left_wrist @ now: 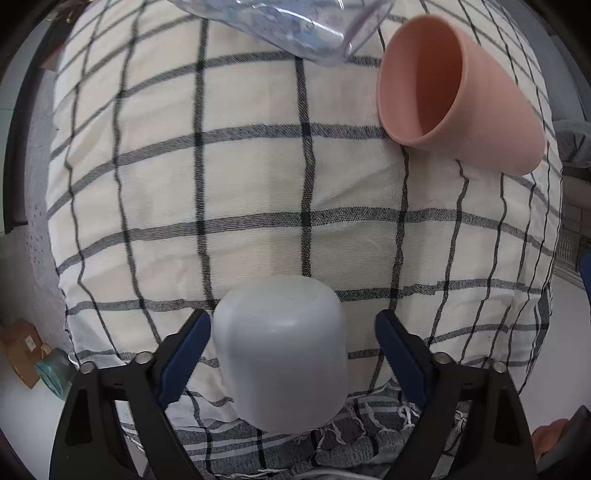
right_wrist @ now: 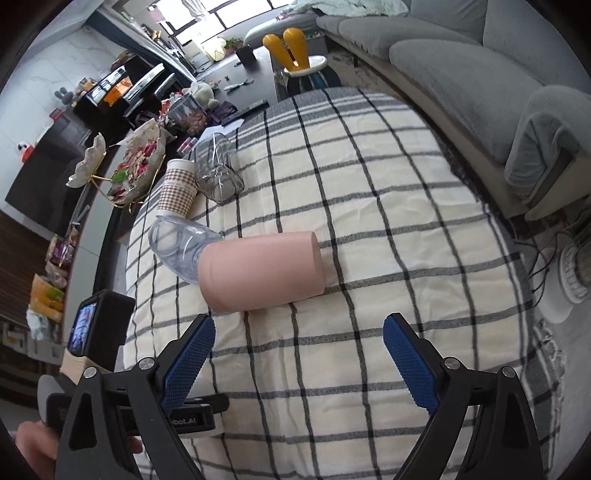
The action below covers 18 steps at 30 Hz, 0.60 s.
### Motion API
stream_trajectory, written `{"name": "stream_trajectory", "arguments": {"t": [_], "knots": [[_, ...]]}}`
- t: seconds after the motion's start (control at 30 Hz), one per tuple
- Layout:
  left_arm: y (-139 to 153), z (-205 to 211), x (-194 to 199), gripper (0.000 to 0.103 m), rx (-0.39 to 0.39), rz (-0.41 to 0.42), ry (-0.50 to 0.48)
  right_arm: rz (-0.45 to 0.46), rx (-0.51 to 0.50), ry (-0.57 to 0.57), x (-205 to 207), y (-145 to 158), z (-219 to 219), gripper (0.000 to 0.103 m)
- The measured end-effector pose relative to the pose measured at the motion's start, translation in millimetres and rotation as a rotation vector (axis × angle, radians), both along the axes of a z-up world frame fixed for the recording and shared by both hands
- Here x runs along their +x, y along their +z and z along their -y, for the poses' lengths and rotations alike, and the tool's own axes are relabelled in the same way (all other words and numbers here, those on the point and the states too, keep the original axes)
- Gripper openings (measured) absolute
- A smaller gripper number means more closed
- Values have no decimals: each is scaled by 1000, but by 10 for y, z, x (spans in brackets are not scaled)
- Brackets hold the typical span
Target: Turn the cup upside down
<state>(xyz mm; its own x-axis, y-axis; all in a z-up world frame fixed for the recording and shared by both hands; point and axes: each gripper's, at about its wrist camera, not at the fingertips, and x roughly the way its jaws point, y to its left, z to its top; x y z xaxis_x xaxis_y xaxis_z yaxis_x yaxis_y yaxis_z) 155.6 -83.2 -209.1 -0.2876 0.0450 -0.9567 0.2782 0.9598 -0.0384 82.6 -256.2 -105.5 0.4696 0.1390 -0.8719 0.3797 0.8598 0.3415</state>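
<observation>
A white cup (left_wrist: pixel 282 354) stands upside down on the checked cloth (left_wrist: pixel 258 177), base up, between the blue pads of my left gripper (left_wrist: pixel 293 339). The pads stand apart from its sides, so the gripper is open. A pink cup (left_wrist: pixel 454 88) lies on its side at the far right, mouth facing me. In the right wrist view the pink cup (right_wrist: pixel 262 271) lies on its side just beyond my right gripper (right_wrist: pixel 299 350), which is open and empty above the cloth (right_wrist: pixel 369 203).
A clear plastic cup (left_wrist: pixel 295 26) lies on its side at the far edge; it also shows behind the pink cup (right_wrist: pixel 177 247). A patterned paper cup (right_wrist: pixel 177 192) and a clear container (right_wrist: pixel 218 173) stand further back. A grey sofa (right_wrist: pixel 480 74) lies right.
</observation>
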Motion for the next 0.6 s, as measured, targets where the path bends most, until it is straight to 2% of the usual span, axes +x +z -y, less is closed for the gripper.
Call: {"name": "stream_trajectory", "arguments": {"t": [0.1,0.3,0.37,0.43,0.57,0.6], "knots": [[-68,-16,-22,67,25,-11,-7,-3,3,1,30,-28,14,93],[-48,-80,-140,67,1,5,-11,-13,19,6,35,-57,7,93],[65,-117,-240,67,-13,32,-16,-9,17,6,4,-38,-2,93],[244,-202,-307,67,-35,92,-22,8,10,1,-54,15,-3,93],[539,-269,-490,67,-123,272,-24,57,-30,-15,-187,156,13,93],[631,-303,-549,67,-166,335,-16,68,-39,-17,-224,189,22,93]]}}
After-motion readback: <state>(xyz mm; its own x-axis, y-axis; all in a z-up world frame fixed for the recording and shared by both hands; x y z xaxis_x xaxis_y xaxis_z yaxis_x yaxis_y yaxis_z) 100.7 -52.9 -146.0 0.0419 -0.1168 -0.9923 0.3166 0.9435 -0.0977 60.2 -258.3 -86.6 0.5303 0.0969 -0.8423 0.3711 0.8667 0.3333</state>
